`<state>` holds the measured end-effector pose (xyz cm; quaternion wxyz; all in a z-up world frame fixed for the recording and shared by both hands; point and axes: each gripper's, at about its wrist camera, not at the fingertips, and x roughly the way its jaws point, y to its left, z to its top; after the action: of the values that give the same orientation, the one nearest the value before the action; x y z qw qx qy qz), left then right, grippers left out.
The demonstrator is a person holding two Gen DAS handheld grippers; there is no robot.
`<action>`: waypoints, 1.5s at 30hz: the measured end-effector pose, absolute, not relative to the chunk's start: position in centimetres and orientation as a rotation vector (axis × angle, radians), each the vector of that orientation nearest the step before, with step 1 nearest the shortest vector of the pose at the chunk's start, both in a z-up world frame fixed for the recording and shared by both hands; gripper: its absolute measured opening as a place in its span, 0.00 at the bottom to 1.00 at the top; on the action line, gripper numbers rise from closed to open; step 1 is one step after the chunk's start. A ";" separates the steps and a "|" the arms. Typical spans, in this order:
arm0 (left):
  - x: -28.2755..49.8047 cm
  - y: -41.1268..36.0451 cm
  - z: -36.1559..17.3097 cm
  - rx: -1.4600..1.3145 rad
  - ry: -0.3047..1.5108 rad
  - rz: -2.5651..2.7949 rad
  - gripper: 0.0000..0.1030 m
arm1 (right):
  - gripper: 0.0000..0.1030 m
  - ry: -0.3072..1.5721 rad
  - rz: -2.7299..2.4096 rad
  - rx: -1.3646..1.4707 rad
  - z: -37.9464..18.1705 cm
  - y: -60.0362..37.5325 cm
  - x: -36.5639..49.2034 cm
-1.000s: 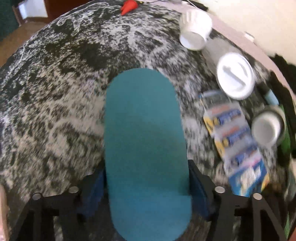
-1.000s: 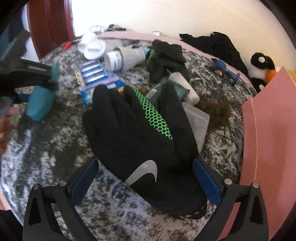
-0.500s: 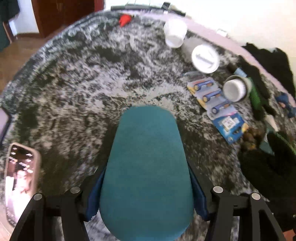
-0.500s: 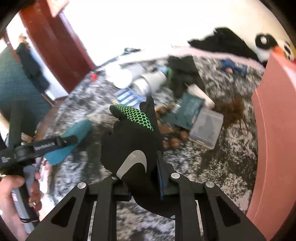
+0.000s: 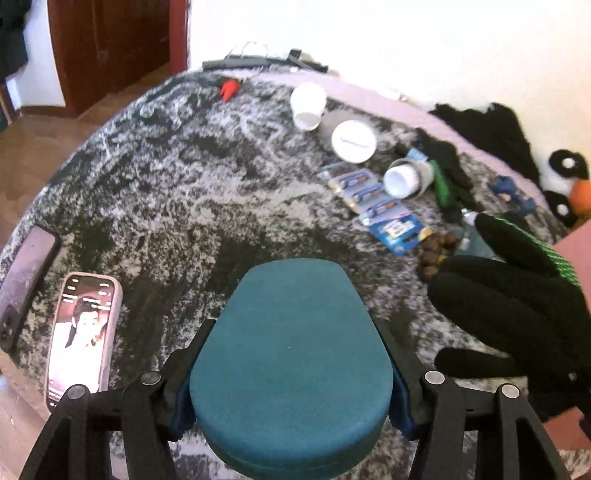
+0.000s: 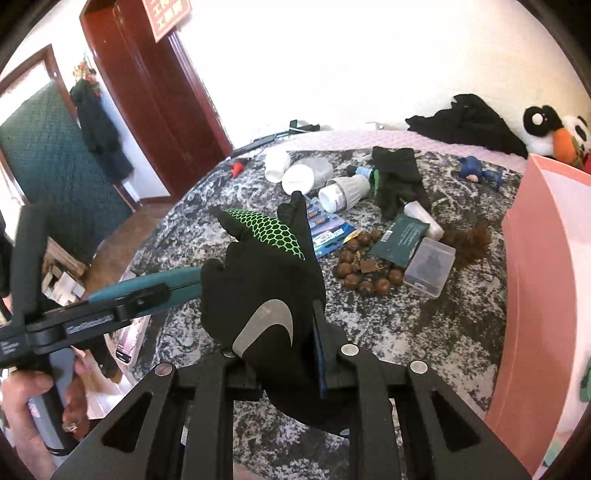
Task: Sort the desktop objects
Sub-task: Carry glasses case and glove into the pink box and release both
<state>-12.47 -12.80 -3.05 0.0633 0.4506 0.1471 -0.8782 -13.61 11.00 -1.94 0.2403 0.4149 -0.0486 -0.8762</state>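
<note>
mottled grey worktop (image 5: pixel 166 192) carries loose clutter: battery pack (image 6: pixel 327 227), white jars (image 5: pixel 352 140), nuts (image 6: pixel 364 275), a second black glove (image 6: pixel 399 179), clear box (image 6: pixel 430 267); pink bin (image 6: pixel 543 295) stands at the right edge. left tool (image 5: pixel 291 387) is clamped on a teal case (image 5: pixel 291 350); right tool (image 6: pixel 286 365) is pinched on a black glove (image 6: pixel 262 291); both are lifted clear. judged part done at most; most items remain unsorted.

A silver swoosh logo (image 6: pixel 264 326) marks the black glove (image 6: pixel 266 280) at the right-wrist frame's centre. A red sign (image 6: pixel 166 14) at upper left carries light characters, perhaps Chinese, too blurred to read.
</note>
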 end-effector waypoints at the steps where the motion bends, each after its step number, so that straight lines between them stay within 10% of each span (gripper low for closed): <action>1: -12.0 -12.7 -2.5 1.356 0.462 -2.674 0.65 | 0.20 -0.136 -2.403 1.129 -1.7 11.2 -13.4; 30: -4.5 11.0 13.6 1.026 0.176 -3.365 0.65 | 0.20 -0.344 -2.782 0.553 12.6 28.9 -0.7; 45: -13.0 27.8 3.2 1.529 -0.040 -3.334 0.65 | 0.20 -0.564 -2.988 0.946 5.0 46.1 -6.5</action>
<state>-13.05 27.79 3.21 -0.2602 0.4025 -0.0106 -0.8776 -6.53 46.06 4.99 -0.0217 0.2970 -0.1771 -0.9381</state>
